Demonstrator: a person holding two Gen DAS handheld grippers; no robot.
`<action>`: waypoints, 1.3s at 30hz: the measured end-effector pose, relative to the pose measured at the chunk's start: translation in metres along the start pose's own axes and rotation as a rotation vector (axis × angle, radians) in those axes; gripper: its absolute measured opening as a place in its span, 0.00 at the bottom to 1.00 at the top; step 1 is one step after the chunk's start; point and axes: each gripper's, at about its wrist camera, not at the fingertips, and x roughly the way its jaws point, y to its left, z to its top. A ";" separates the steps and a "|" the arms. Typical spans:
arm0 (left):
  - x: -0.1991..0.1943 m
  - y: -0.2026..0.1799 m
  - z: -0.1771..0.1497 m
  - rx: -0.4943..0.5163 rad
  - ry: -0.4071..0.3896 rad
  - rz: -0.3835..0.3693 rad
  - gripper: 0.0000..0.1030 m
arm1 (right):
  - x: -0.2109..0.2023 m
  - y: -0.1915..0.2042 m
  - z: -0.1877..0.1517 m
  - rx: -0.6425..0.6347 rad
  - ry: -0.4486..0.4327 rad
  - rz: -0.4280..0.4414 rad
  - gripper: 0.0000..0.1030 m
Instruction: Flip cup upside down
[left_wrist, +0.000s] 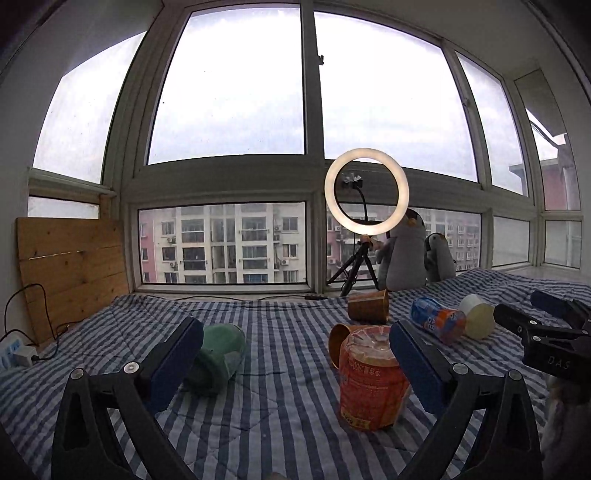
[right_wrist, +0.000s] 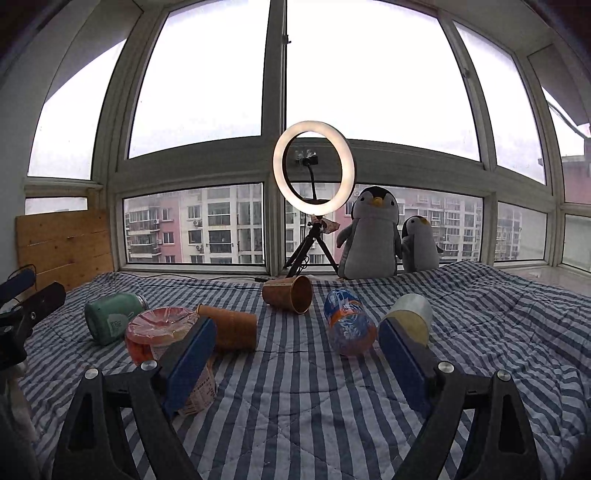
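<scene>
Left tongs (left_wrist: 295, 363) and right tongs (right_wrist: 297, 356): both hanging spread, pinching nothing. Red cup (left_wrist: 371, 384): sitting rim-down on the striped bed (left_wrist: 280, 417), touching the left tongs' 3 o'clock pad. Brown cup (right_wrist: 290, 293): lying sideways at 12 o'clock.

Both grippers: black plastic arms, silver screws, blue pads on fingers (left_wrist: 177, 363); "DAS" lettering.

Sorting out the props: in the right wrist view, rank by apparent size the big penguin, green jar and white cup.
1. Big penguin, though farthest.
2. Green jar.
3. White cup, partly hidden by a finger, so unsure against the jar.
</scene>
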 end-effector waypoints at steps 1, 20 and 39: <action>0.000 0.000 -0.001 -0.002 -0.003 0.004 0.99 | 0.000 0.000 0.001 0.000 -0.005 -0.002 0.85; 0.007 0.000 -0.010 -0.009 -0.001 0.040 0.99 | -0.001 0.002 -0.004 -0.009 -0.056 -0.036 0.86; 0.007 -0.002 -0.010 0.000 0.005 0.045 0.99 | 0.000 0.000 -0.004 -0.015 -0.053 -0.037 0.87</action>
